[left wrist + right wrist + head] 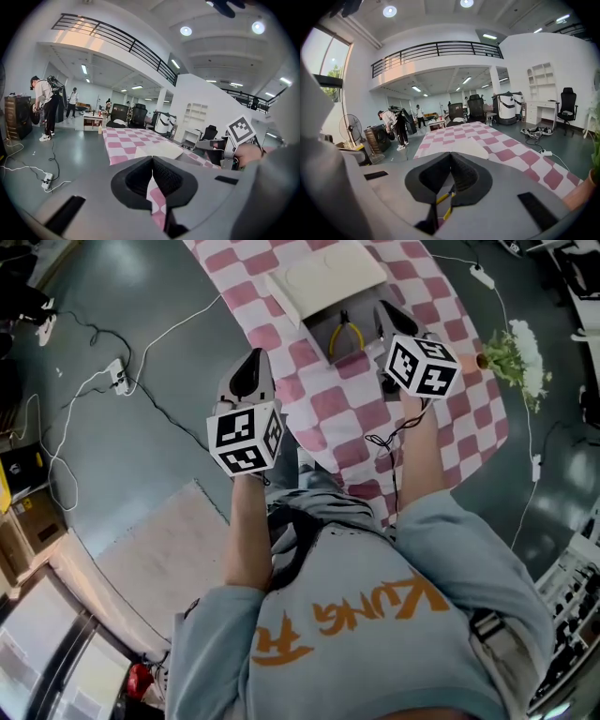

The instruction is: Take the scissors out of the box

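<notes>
An open box [330, 345] sits on the pink and white checked table [328, 409], its white lid [323, 279] folded back on the far side. Yellow-handled scissors [347, 334] lie inside the box. My right gripper [386, 311] hovers just right of the box, shut and empty. The left gripper [253, 360] hangs over the table's near left edge, short of the box, also shut with nothing in it. In the right gripper view the shut jaws [451, 155] stand above the yellow handles [444, 199]. The left gripper view looks over its shut jaws [152, 161] at the lid [159, 151].
A green plant [511, 357] in a pot stands at the table's right edge. Cables and a power strip [120, 376] lie on the grey floor to the left, with a pale mat [159, 559] nearer me. People [47, 108] stand far off in the hall.
</notes>
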The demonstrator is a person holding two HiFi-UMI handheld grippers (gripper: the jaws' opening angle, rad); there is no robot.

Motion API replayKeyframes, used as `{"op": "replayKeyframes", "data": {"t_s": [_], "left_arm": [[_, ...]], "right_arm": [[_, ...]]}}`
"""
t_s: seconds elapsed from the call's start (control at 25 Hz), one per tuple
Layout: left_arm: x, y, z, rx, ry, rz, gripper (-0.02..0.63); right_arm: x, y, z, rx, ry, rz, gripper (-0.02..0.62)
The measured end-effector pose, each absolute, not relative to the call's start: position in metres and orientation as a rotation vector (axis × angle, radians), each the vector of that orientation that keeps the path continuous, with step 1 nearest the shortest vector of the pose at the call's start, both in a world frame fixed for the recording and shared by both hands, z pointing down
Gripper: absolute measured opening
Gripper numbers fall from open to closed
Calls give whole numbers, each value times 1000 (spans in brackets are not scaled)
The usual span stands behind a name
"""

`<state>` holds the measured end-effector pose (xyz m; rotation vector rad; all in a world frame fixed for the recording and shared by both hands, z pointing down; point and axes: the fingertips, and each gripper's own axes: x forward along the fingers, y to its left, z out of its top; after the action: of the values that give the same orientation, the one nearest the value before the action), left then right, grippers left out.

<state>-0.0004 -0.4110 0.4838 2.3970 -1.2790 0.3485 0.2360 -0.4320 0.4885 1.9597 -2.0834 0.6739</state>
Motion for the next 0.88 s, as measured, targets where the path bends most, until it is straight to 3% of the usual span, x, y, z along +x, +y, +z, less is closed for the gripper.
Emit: {"op": "replayKeyframes", "data": {"t_s": [0.4,0.56,0.88], "left_arm": [[-4,-436,511,2330,-1248,344,20],[-2,-445,522,2298,-1231,328,20],[-2,-462,543,2248,-1207,308,20]], "right_arm": [[246,-451,533,1741,-1943,664,2],[235,-449,558,1523,-1937,763,92],[224,-448,598,1322,-1824,836,94]]}}
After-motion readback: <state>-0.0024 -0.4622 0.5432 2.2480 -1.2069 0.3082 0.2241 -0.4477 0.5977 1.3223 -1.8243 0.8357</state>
